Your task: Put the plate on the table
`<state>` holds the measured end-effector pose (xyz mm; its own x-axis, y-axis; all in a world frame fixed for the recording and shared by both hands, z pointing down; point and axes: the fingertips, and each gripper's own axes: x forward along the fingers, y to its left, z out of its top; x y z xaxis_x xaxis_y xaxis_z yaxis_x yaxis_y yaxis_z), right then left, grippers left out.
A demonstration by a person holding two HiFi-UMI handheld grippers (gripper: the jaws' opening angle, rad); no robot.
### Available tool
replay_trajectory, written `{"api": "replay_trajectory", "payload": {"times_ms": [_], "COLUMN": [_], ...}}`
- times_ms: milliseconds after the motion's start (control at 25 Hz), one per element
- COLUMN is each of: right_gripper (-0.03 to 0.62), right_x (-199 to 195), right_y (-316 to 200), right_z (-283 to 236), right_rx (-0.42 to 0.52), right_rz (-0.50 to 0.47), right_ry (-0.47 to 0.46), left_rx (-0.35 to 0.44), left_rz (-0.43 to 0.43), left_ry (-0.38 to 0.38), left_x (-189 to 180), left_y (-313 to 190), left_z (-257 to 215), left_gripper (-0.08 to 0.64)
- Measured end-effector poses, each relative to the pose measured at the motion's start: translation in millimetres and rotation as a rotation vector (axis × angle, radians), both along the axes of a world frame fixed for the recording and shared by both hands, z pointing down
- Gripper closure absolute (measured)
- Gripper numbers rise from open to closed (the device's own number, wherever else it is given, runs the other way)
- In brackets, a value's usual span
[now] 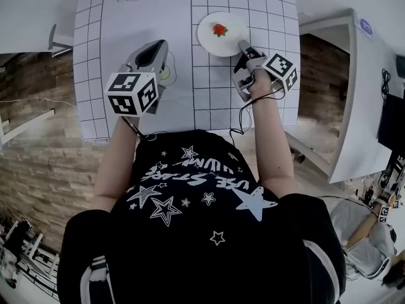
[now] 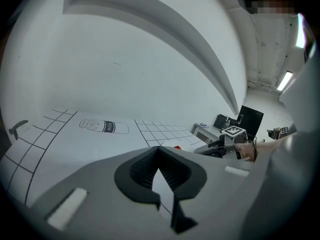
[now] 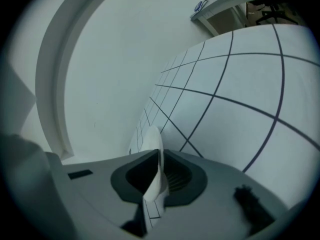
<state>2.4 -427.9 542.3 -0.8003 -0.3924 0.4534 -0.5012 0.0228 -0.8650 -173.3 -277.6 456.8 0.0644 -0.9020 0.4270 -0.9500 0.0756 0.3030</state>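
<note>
The round white plate point(image 1: 218, 37), carrying a small red piece of food point(image 1: 219, 29), lies flat on the gridded table point(image 1: 126, 30). The right claw point(image 1: 242, 46) pinches its near rim. The left claw point(image 2: 159, 148) is pressed together on nothing.

"milk" — on bottle drawing point(image 2: 104, 127) on table sheet point(image 2: 75, 144); shirt point(image 1: 202, 233) lettering illegible.
</note>
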Motion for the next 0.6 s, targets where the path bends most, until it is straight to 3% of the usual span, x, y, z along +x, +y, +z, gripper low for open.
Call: {"api": "replay_trajectory", "payload": {"times_ms": [160, 240, 400, 600], "right_gripper": [0.563, 0.490, 0.479, 0.479], "right_x": [0.1, 1.3, 6.8, 17.6], "right_y": [1.5, 1.2, -0.2, -2.5], "right_z": [1.4, 1.7, 1.3, -7.2], "right_rx": [0.034, 0.045, 0.070, 0.086], "right_rz": [-0.038, -0.049, -0.060, -0.027], "right_ry": [0.059, 0.083, 0.133, 0.105], "left_rx": [0.006, 0.008, 0.006, 0.014], "left_rz": [0.000, -0.001, 0.004, 0.006], "left_ry": [-0.013, -0.012, -0.015, -0.027], "left_x": [1.6, 3.3, 7.8, 12.5], "left_y": [3.8, 5.4, 9.6, 13.1], "left_z": [-3.9, -5.1, -6.8, -12.0], "left_gripper": [0.551, 0.551, 0.551, 0.551]}}
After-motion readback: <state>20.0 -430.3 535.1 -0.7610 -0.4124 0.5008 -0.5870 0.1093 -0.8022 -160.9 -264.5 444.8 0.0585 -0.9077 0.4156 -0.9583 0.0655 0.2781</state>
